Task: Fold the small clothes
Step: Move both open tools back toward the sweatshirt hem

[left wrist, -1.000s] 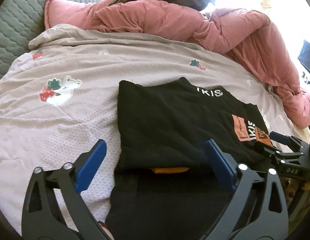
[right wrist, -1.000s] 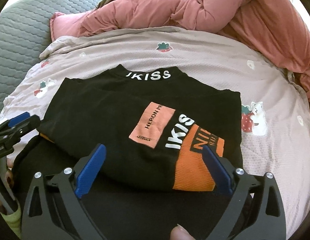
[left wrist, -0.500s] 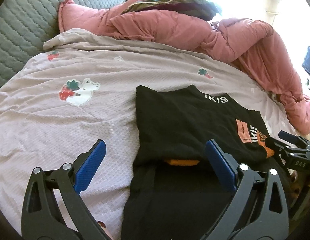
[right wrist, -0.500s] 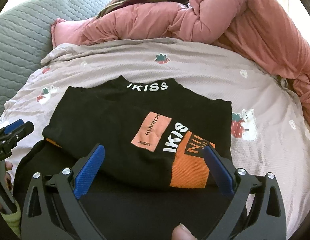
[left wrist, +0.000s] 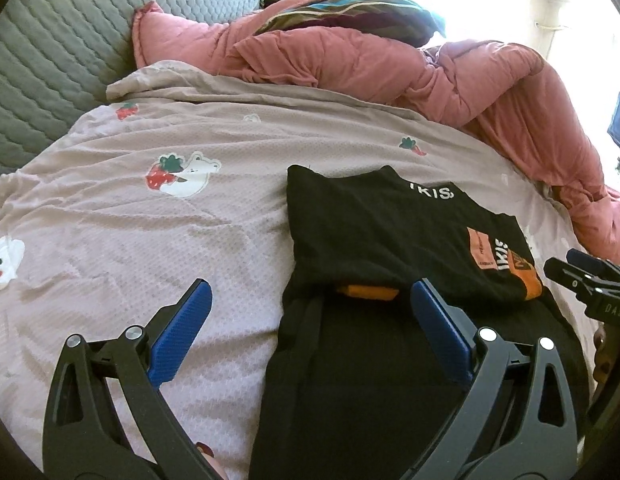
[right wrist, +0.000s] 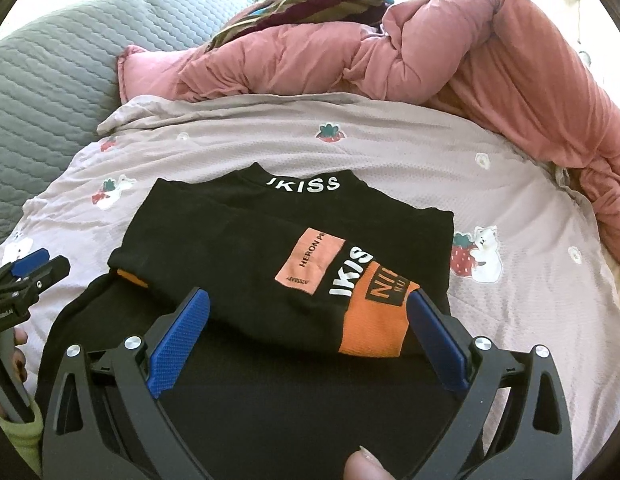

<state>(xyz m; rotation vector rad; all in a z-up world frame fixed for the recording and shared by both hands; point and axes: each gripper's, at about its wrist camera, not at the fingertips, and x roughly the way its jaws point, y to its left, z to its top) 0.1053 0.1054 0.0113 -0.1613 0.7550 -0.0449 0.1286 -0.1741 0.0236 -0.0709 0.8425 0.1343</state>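
A black top (left wrist: 374, 236) (right wrist: 238, 248) with white IKISS lettering and orange cuffs lies on the bed, its sleeves folded across the chest. Its lower part (right wrist: 294, 396) lies flat toward me. My left gripper (left wrist: 310, 320) is open and empty, above the garment's left edge; it also shows at the left of the right wrist view (right wrist: 30, 276). My right gripper (right wrist: 306, 328) is open and empty over the folded sleeve's orange cuff (right wrist: 374, 328); it also shows at the right of the left wrist view (left wrist: 582, 276).
The garment lies on a pale pink sheet (left wrist: 150, 240) with strawberry-bear prints. A bunched pink duvet (right wrist: 390, 48) runs along the back and right. A grey quilted headboard (left wrist: 50, 60) stands at the left. A striped cloth (right wrist: 310, 4) lies on the duvet.
Both grippers have drawn back and up from the garment, which now looks smaller and farther off. The left view has shifted left. The garment has not moved.
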